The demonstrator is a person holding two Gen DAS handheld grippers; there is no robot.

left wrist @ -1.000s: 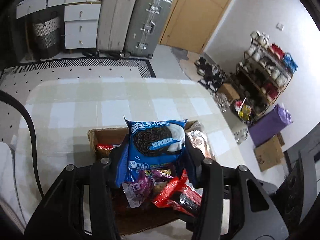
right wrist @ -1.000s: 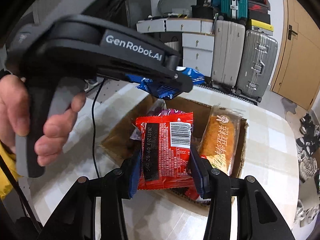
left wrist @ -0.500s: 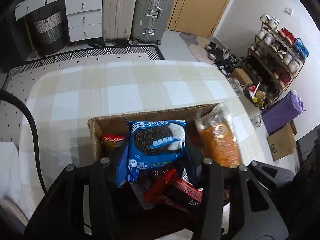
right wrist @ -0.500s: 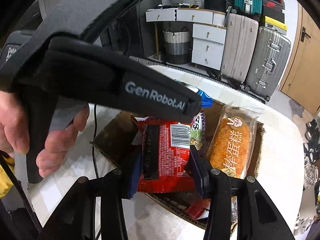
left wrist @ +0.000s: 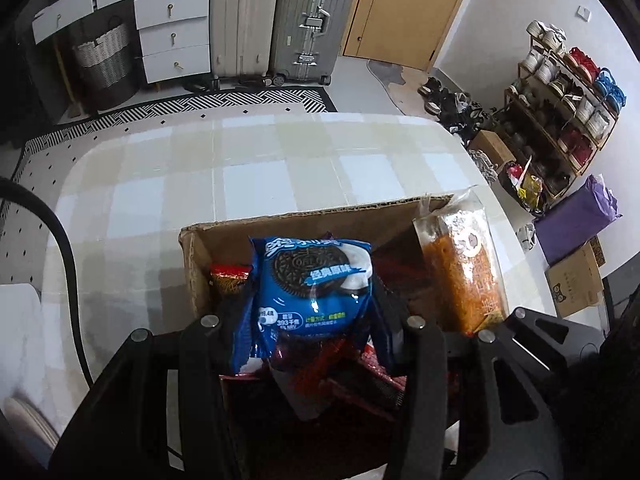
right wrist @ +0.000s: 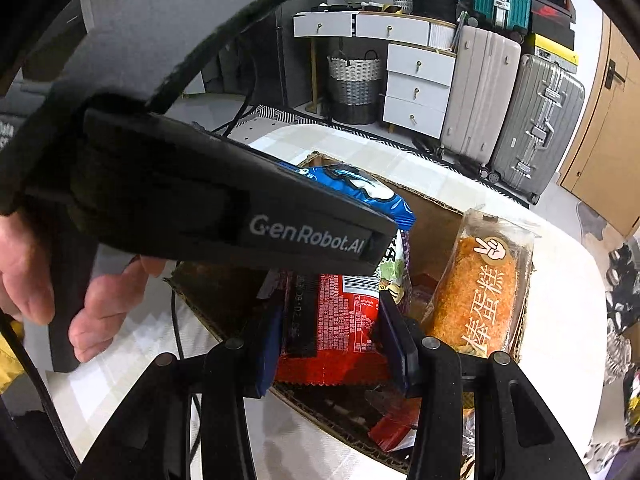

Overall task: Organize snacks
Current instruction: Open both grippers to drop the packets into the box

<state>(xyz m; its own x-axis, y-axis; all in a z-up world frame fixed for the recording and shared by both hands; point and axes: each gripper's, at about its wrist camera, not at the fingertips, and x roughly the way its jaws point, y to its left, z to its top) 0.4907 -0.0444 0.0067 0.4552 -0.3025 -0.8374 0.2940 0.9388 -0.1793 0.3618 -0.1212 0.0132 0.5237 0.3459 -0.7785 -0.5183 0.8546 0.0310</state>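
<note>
A brown cardboard box (left wrist: 280, 220) stands on the checked tablecloth. My left gripper (left wrist: 312, 320) is shut on a blue cookie pack (left wrist: 312, 288), held just over the box's inside. My right gripper (right wrist: 332, 336) is shut on a red snack packet (right wrist: 344, 320), low over the same box (right wrist: 432, 216). In the right wrist view the left gripper's black body (right wrist: 240, 216) crosses in front, with the blue cookie pack (right wrist: 360, 188) sticking out past it. An orange cake bar in clear wrap (left wrist: 464, 272) leans on the box's right wall. More red packets (left wrist: 360, 384) lie inside.
A person's hand (right wrist: 80, 292) grips the left tool. A black cable (left wrist: 60, 240) runs over the table's left side. Beyond the table (left wrist: 240, 152) stand suitcases (left wrist: 308, 20), white drawers (left wrist: 172, 32), a woven basket (left wrist: 104, 60) and a shoe rack (left wrist: 560, 100).
Both grippers have sunk towards the box with their packs. The left gripper's body has slid lower and closer across the right wrist view. More of the box and the orange cake bar shows.
</note>
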